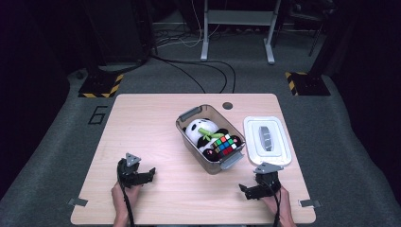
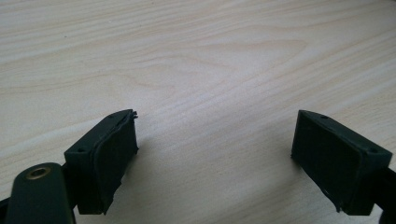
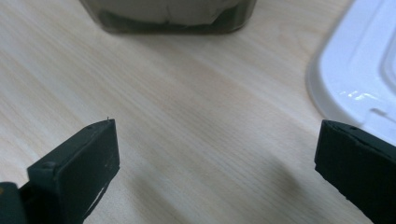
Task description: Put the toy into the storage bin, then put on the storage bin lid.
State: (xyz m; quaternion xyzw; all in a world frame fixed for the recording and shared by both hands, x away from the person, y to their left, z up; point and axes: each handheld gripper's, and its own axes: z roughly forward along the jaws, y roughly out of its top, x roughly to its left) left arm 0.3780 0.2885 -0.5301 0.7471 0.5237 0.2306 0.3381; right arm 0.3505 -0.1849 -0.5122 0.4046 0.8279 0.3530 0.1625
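both tools are resting low over the pale wooden surface (image 1: 156, 123), jaws standing wide and gripping nothing: the left tool (image 1: 150, 173) well apart from everything, the right tool (image 1: 244, 189) near the flat white plastic lid (image 1: 266, 140). the clear grey plastic bin (image 1: 189, 116), holding a panda plush (image 1: 198, 131) and a colour cube (image 1: 225, 144), is sitting uncovered just beside that lid. judging by this, the packing looks done; next, the right tool needs to be reaching for the lid's edge.

— Where does the bin (image 1: 211, 163) sit on the desk (image 1: 156, 127)?
— Right of centre, toward the far edge, with the panda (image 1: 198, 128) and cube (image 1: 225, 144) in it.
— And the lid (image 1: 266, 140)?
— Just right of the bin, near the right edge.
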